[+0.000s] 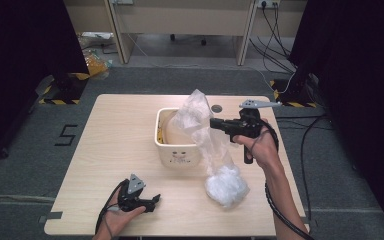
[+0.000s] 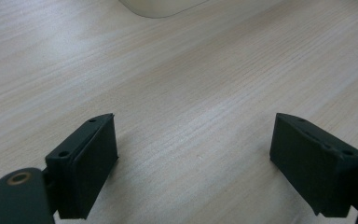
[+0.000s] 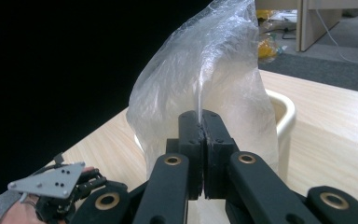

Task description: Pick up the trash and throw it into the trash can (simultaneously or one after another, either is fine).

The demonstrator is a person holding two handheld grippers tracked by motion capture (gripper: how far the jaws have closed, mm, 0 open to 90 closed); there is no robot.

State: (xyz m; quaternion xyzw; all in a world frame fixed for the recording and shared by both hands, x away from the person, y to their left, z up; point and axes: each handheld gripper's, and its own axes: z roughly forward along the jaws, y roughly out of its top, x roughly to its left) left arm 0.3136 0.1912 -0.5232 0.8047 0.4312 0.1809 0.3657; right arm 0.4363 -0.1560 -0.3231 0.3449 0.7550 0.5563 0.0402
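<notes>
Our right gripper [image 3: 202,122] pinches a crinkly clear plastic bag [image 1: 200,131] above the rounded cream bin [image 1: 176,145] at the table's middle; our left gripper [image 2: 193,163] rests wide open, empty, near-left on pale woodgrain.

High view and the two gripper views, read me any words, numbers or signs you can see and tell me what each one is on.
"5": black tape figure on the grey floor, left of the table.
Dark marking on the front of the cream bin: too small and blurred to read; it may be a drawing, not text.
Black-and-yellow hazard stripes on a stand base on the floor: a sign, no words.
Nothing readable on the plastic bag.
</notes>
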